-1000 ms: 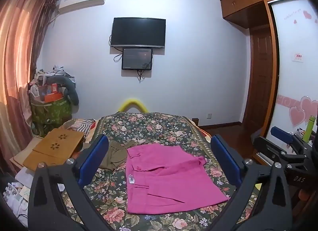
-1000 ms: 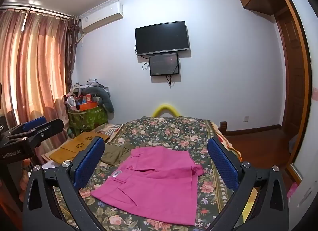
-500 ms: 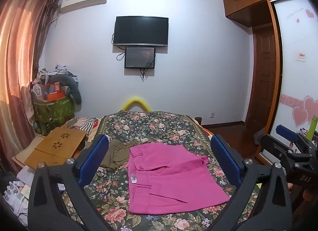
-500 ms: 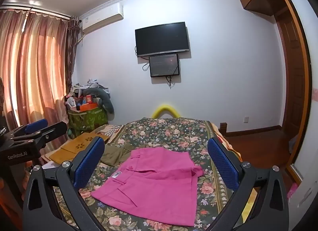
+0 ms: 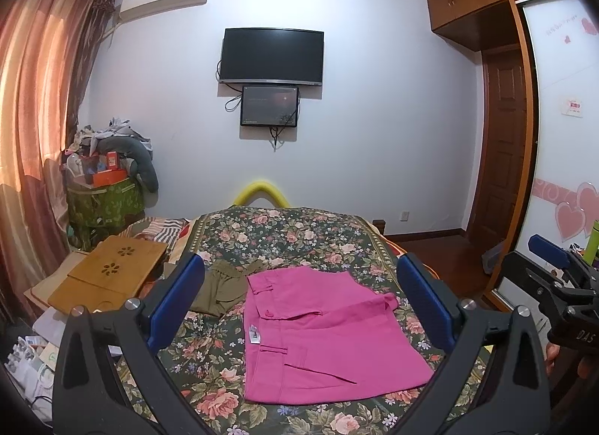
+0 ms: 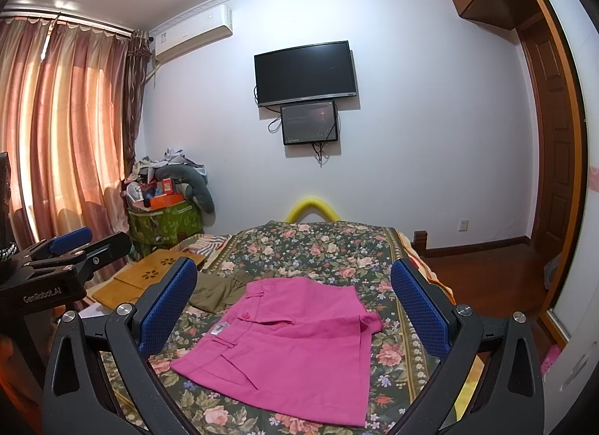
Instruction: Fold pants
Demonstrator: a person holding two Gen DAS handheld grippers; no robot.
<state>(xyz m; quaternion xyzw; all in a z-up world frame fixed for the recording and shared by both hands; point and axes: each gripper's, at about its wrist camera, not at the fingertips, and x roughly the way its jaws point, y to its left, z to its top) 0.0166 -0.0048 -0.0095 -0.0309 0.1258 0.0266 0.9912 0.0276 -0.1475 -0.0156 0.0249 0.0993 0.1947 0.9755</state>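
Note:
Pink pants [image 5: 322,330] lie folded flat on the floral bed cover [image 5: 284,233]; they also show in the right wrist view [image 6: 288,341]. My left gripper [image 5: 299,300] is open and empty, held above the near edge of the bed, with the pants between its blue pads. My right gripper [image 6: 295,304] is open and empty, also above the near edge. The right gripper shows at the right edge of the left wrist view [image 5: 554,285]. The left gripper shows at the left of the right wrist view [image 6: 63,255].
An olive garment [image 5: 221,289] lies crumpled just left of the pants. A wooden lap tray [image 5: 108,274] sits at the bed's left side. A green basket [image 5: 105,203] piled with things stands by the curtain. A wardrobe and door are on the right.
Both grippers stay open. The left wrist view has shifted slightly, so the pants sit a little lower and further right. The pants have not moved.

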